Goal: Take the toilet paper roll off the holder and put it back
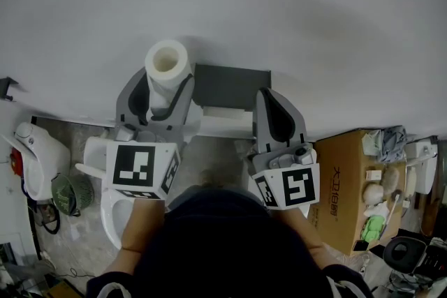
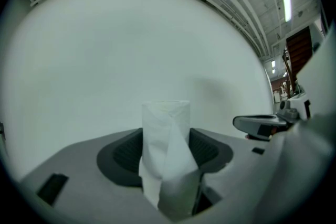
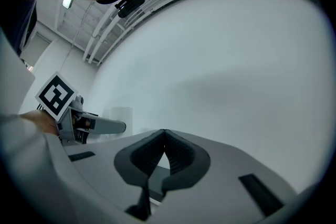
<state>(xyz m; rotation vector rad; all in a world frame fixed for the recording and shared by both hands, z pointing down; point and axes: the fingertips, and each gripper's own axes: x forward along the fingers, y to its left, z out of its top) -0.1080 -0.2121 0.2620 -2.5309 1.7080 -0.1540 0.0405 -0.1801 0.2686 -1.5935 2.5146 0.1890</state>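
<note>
The left hand-held gripper [image 2: 167,152] pinches the upright toilet paper roll [image 1: 167,66], whose lower half is hidden between the jaws. The right hand-held gripper [image 3: 164,136] is pressed together and empty, and it overlaps the edge of the dark holder [image 1: 232,86].

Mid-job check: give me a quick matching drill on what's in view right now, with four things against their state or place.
1. toilet paper roll
2. left gripper
3. right gripper
4. cardboard box

A. fingers together, nothing between them
B. brown, at the person's right
C. white, standing on end
D. fingers closed on the roll

Pairs: 1-C, 2-D, 3-A, 4-B
</note>
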